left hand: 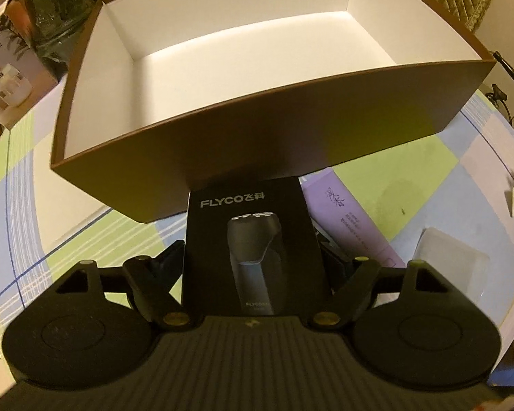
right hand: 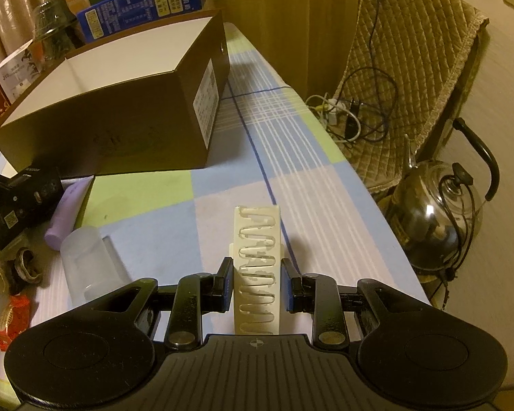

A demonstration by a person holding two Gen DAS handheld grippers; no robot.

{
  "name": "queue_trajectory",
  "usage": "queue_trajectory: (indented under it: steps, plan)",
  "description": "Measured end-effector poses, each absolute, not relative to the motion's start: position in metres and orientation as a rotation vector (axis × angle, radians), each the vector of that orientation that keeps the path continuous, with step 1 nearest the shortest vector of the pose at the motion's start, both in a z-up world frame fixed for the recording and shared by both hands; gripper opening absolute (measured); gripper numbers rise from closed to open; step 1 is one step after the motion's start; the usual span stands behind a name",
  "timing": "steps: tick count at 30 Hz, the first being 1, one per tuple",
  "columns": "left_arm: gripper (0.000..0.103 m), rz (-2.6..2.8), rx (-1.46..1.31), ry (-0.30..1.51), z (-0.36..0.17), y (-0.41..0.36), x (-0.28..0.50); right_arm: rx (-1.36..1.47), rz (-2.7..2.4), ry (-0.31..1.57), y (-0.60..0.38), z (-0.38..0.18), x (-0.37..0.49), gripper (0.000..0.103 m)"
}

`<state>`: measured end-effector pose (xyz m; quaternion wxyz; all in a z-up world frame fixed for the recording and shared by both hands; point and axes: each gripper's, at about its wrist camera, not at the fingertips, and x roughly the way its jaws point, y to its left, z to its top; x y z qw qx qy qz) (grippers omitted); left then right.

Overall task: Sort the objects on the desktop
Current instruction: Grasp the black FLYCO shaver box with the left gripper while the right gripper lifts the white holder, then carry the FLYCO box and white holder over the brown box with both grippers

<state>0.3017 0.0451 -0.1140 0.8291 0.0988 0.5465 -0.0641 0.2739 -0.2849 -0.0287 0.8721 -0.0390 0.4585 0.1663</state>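
Observation:
My left gripper (left hand: pixel 252 257) is shut on a black FLYCO shaver box (left hand: pixel 250 239) and holds it just in front of the near wall of a big brown cardboard box (left hand: pixel 274 130) with an empty white inside. My right gripper (right hand: pixel 256 282) is shut on a white roll of label stickers (right hand: pixel 257 267), held upright above the checked tablecloth (right hand: pixel 308 178). The brown box (right hand: pixel 120 126) also shows at the left in the right wrist view. The left gripper's body and the shaver box (right hand: pixel 13 198) show at the far left there.
A lilac box (left hand: pixel 353 219) and a frosted plastic cup (left hand: pixel 452 267) lie right of the shaver box; both show in the right wrist view, lilac box (right hand: pixel 68 212) and cup (right hand: pixel 89 263). Red snack packets (right hand: pixel 12 315) lie at left. Off the table's right edge stand a kettle (right hand: pixel 438 219) and a padded chair (right hand: pixel 411 68).

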Motion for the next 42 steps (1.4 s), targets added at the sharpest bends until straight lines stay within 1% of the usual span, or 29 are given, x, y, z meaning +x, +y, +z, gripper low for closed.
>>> queue_trajectory:
  steps: [7, 13, 21, 31, 42]
  plan:
    - [0.078, -0.107, 0.161, 1.101, -0.095, 0.058, 0.281, -0.074, 0.405, 0.937, -0.278, -0.017, 0.274, 0.025]
    - [0.078, -0.074, 0.101, 1.02, -0.063, 0.07, 0.256, -0.054, 0.476, 0.915, -0.266, 0.002, 0.277, 0.025]
    - [0.078, -0.049, 0.074, 0.907, -0.018, 0.075, 0.251, -0.028, 0.607, 0.848, -0.238, 0.039, 0.282, 0.025]
    - [0.078, -0.075, 0.082, 0.819, 0.005, 0.061, 0.292, -0.019, 0.717, 0.759, -0.197, 0.076, 0.314, 0.025]
    - [0.078, -0.093, 0.074, 0.83, -0.008, 0.043, 0.366, -0.041, 0.734, 0.766, -0.154, 0.08, 0.379, 0.025]
